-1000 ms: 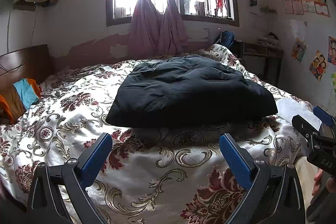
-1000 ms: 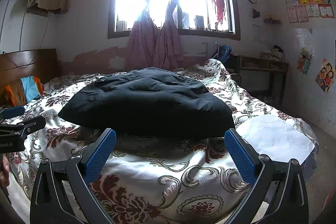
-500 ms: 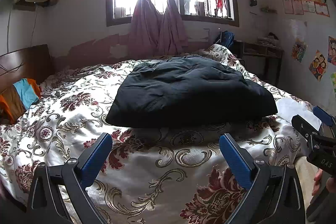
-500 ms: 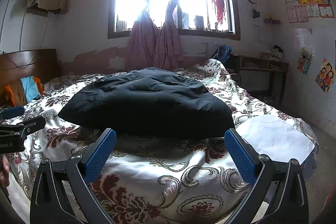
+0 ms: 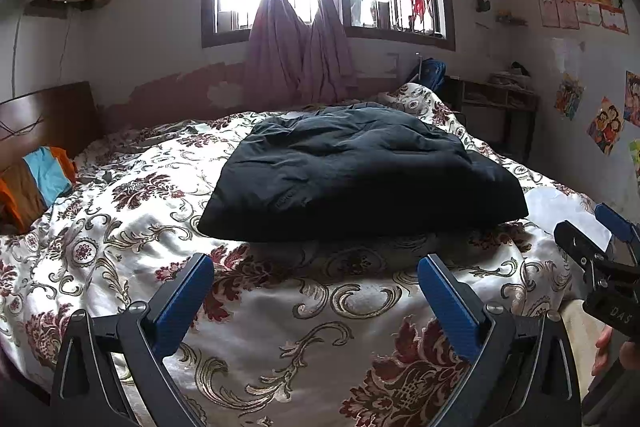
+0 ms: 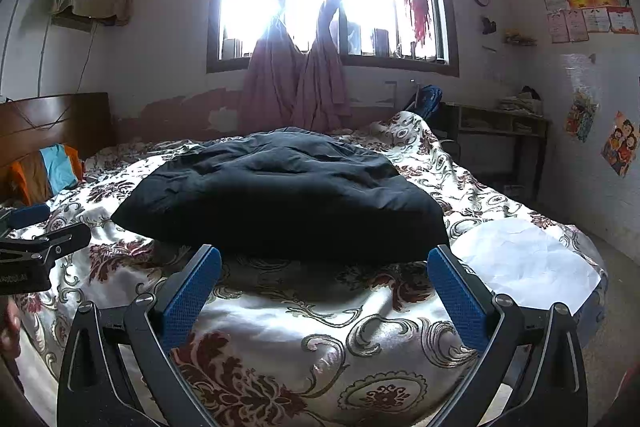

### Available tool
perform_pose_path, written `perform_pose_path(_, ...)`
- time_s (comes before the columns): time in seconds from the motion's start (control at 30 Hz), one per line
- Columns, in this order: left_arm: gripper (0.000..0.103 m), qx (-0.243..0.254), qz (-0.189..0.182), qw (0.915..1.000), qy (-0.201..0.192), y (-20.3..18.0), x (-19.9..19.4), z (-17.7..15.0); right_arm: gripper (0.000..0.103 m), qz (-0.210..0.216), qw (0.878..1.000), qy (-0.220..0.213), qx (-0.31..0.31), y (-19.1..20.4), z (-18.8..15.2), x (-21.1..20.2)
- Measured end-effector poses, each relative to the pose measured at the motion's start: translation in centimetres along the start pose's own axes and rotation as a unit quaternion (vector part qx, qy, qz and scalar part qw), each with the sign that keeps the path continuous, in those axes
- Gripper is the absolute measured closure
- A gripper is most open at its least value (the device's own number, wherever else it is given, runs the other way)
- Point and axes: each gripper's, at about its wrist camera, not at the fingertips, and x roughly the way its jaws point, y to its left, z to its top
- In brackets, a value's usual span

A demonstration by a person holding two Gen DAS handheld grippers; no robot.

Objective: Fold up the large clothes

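Hovering both the left tool (image 5: pixel 314 291) and right tool (image 6: pixel 324 285) released, empty, near the puffy black padded garment (image 5: pixel 360 183) on the floral-covered bed (image 5: pixel 120 227); reaching for opposite corners, pinching evenly.

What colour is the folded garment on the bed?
Black, or very dark navy; the garment shows best in the left wrist view.

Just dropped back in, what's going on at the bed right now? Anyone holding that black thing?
Nobody is holding it. The black garment lies on the floral bedspread as a compact, puffy bundle that looks already folded. The left gripper and right gripper both hover open at the near edge of the bed, short of the garment, with nothing between their blue fingers. A white sheet lies on the bed to the garment's right.
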Motion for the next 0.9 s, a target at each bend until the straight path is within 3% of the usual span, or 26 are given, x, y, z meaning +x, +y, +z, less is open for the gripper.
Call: perform_pose_path(0.9,0.000,0.001,0.000,1.0000,0.003,0.34,0.15,-0.19,0.001,-0.001,1.000,-0.001,0.002,0.09,-0.05,0.03)
